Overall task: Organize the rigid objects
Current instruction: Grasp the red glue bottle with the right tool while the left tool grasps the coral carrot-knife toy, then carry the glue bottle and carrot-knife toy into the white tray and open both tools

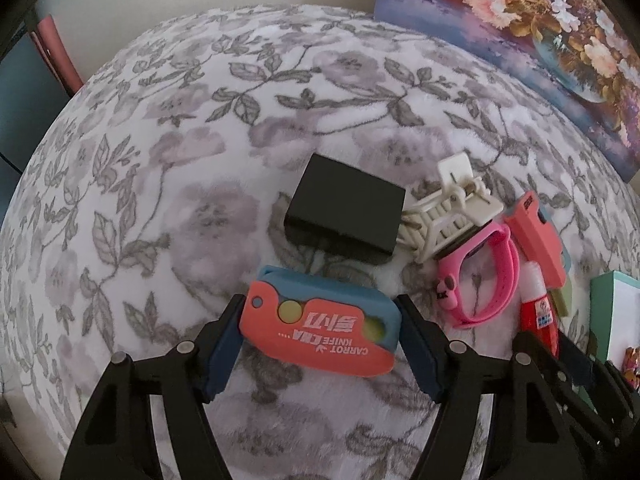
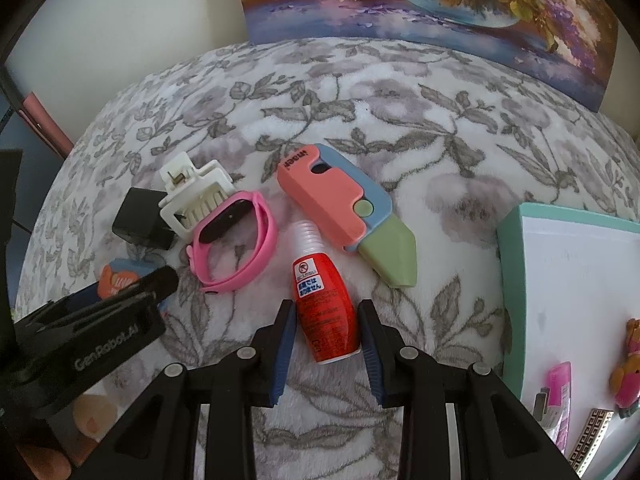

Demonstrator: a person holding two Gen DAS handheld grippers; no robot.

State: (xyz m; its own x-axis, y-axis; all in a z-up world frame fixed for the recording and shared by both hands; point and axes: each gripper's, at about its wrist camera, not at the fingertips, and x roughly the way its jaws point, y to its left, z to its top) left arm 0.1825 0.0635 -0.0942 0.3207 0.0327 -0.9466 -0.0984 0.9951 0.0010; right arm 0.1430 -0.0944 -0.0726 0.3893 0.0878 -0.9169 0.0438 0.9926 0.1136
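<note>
Closest to us, our left gripper (image 1: 320, 340) straddles the closed carrot knife (image 1: 320, 326), jaws wide, pads beside its ends; whether they touch it we cannot tell. Our right gripper (image 2: 326, 334) likewise brackets the red glue bottle (image 2: 325, 312), jaws parted with slim gaps either side. Beyond lie the pink watch band (image 2: 236, 248), white hair claw (image 2: 196, 196) partly under it, black box (image 1: 346, 212), and an open carrot knife (image 2: 352, 216) on the floral blanket (image 1: 160, 160). At right, the teal tray (image 2: 520, 224) is cut off, its contents blurred, and a flower painting (image 2: 440, 4) stands behind
</note>
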